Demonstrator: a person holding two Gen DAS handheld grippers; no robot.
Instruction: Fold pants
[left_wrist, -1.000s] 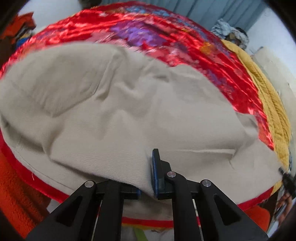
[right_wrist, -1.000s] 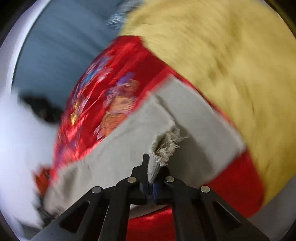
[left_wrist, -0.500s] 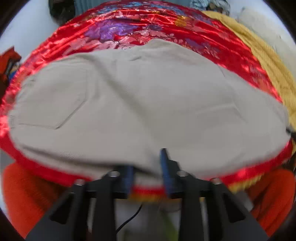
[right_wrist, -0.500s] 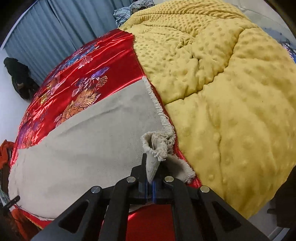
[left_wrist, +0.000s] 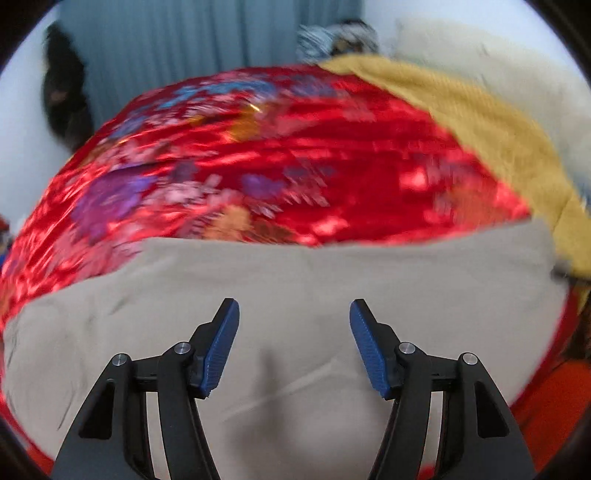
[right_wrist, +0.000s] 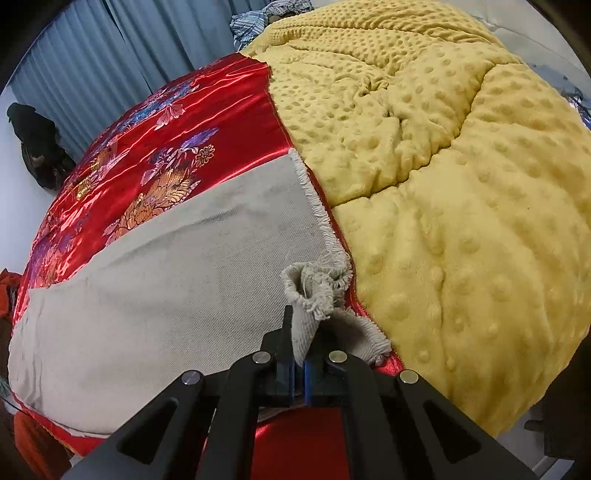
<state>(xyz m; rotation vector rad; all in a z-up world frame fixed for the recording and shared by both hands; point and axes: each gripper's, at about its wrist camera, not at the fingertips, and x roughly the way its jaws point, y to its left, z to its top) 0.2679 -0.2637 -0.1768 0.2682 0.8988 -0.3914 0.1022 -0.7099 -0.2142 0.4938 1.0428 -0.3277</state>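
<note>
Two covers fill the bed: a red satin cover (right_wrist: 229, 122) with a flower print and a yellow dotted blanket (right_wrist: 443, 206), meeting along a seam that runs from 12 o'clock down toward 6 in the right wrist view, yellow on the 3 o'clock side. Blue curtain (right_wrist: 110, 55) hangs behind at 11 o'clock; a dark heap (right_wrist: 37, 144) sits at 9 o'clock by the wall, a striped bundle (right_wrist: 255, 22) at 12. Left wrist view is motion-blurred.

Pants (right_wrist: 166, 295), beige, lie flat on the red cover along its near edge, stretched from 9 o'clock to centre in the right wrist view, frayed hem (right_wrist: 314, 206) right against the seam with the yellow blanket. In the left wrist view the pants (left_wrist: 295, 288) cover the whole lower half, 8 o'clock to 4, red cover (left_wrist: 295, 166) above them, yellow blanket (left_wrist: 498, 136) at 2.

Right gripper (right_wrist: 299, 369) is clenched on the hem corner; a bunched, frayed tuft (right_wrist: 317, 284) sticks up out of the closed jaws, lifted off the flat cloth.

Left gripper (left_wrist: 294, 347) is released, jaws opening, blue pads (left_wrist: 221, 347) well apart, nothing pinched between them, only pants cloth lying under the gap. A soft crease (left_wrist: 295, 391) runs across the cloth below the fingers.
</note>
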